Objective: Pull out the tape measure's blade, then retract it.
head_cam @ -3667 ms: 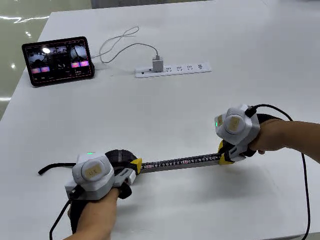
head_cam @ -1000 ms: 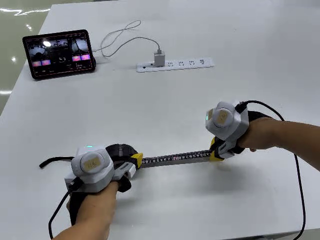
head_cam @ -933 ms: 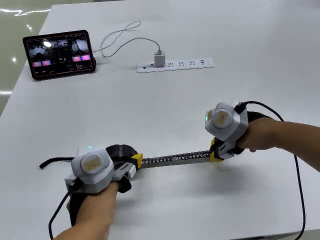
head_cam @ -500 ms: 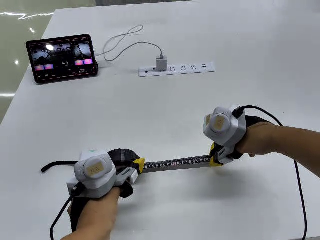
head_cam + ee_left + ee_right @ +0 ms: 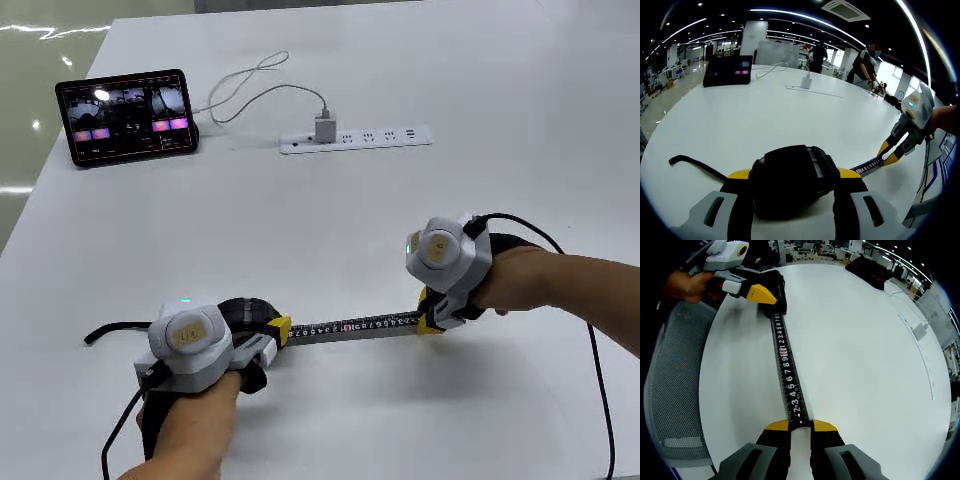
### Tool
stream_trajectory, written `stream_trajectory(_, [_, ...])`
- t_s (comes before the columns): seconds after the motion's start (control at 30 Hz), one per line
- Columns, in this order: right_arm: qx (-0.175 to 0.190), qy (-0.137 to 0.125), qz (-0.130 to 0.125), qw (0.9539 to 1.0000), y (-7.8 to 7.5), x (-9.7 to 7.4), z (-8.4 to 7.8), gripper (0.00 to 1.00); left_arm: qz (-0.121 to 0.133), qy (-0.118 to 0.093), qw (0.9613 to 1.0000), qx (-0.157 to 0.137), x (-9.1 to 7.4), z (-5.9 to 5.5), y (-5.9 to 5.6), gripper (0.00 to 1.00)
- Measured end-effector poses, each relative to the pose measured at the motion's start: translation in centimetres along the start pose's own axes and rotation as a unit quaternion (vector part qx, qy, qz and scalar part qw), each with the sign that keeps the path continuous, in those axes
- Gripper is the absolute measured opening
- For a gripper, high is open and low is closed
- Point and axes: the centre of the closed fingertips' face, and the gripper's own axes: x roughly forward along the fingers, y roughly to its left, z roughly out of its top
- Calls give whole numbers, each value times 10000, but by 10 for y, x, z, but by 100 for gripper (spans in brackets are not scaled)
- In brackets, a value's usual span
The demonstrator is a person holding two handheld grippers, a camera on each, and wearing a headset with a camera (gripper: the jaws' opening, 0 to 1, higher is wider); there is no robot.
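Note:
The black tape measure case rests on the white table, and my left gripper is shut on the case, its yellow-tipped fingers on both sides. Out of the case to the right runs the numbered blade, low over the table. My right gripper is shut on the blade's end. In the right gripper view the blade stretches from my right gripper up to the case and the left gripper. From the left gripper view, the right gripper pinches the blade tip.
A tablet stands at the table's far left. A white power strip with a plugged charger and white cable lies at the back. A black strap trails left of the case. A black cable hangs from the right gripper.
The right gripper has moved left toward the case with the blade's end, and the exposed blade is shorter than 3.7 s ago. The left gripper keeps the case in place.

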Motion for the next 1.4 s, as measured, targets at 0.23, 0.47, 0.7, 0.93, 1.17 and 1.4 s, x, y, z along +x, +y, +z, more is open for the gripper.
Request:
stream_trajectory(0.23, [72, -76, 68, 9999, 1, 1, 3, 10, -40, -8, 10000, -9, -1, 0, 0, 60])
stream_trajectory(0.47, [20, -88, 58, 9999, 2, 2, 6, 10, -53, 9, 10000, 27, 0, 0, 0, 60])
stream_trajectory(0.7, [-1, -117, 71, 9999, 2, 2, 8, 10, -62, 7, 10000, 24, 0, 0, 0, 60])
stream_trajectory(0.93, [7, -101, 73, 9999, 2, 3, 10, 10, -62, 8, 10000, 13, 0, 0, 0, 60])
stream_trajectory(1.17, [29, -101, 78, 9999, 2, 4, 12, 10, -63, 12, 10000, 5, 0, 0, 0, 60])
stream_trajectory(1.4, [59, -82, 98, 9999, 3, 5, 14, 10, -56, -2, 10000, 9, 0, 1, 0, 60])
